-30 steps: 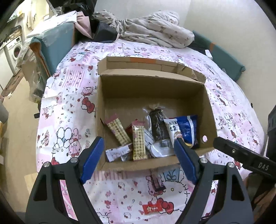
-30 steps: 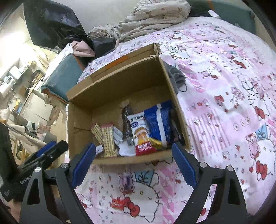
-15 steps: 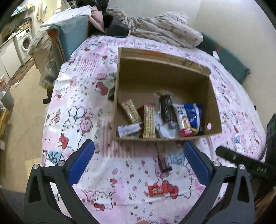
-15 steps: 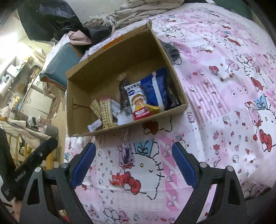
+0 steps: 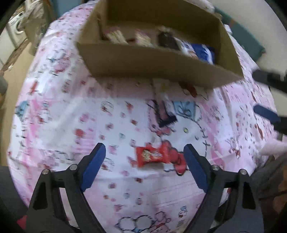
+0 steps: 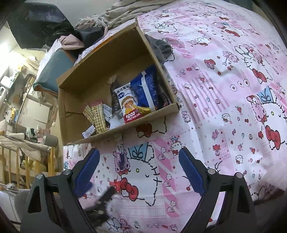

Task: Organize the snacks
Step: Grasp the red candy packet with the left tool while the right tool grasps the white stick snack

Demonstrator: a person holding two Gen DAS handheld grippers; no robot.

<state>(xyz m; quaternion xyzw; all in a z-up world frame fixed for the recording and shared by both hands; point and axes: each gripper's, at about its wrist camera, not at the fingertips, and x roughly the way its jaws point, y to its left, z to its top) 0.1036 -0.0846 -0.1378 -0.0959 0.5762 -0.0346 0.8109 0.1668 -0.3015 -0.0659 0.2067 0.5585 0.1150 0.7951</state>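
A cardboard box [image 5: 147, 61] [image 6: 114, 133] sits on the pink Hello Kitty bedsheet and holds several snack packets, among them a blue bag [image 6: 145, 89] and a rice cake packet [image 6: 128, 109]. A small red snack packet [image 5: 149, 156] [image 6: 114, 185] lies on the sheet, close between the fingers of my open left gripper [image 5: 144, 159]. A purple snack bar [image 5: 164, 112] [image 6: 122, 157] lies on the sheet in front of the box. My right gripper [image 6: 139, 167] is open and empty above the sheet near the purple bar.
A grey cloth [image 6: 161, 48] lies beside the box's right wall. Crumpled bedding [image 6: 125, 12] and a teal cushion [image 6: 53, 71] lie beyond the box. The bed's edge drops to a cluttered floor on the left [image 6: 26, 125].
My left gripper has dropped down and forward toward the red packet, which now lies between its fingers. The left view is blurred by motion. My right gripper has backed away from the box slightly.
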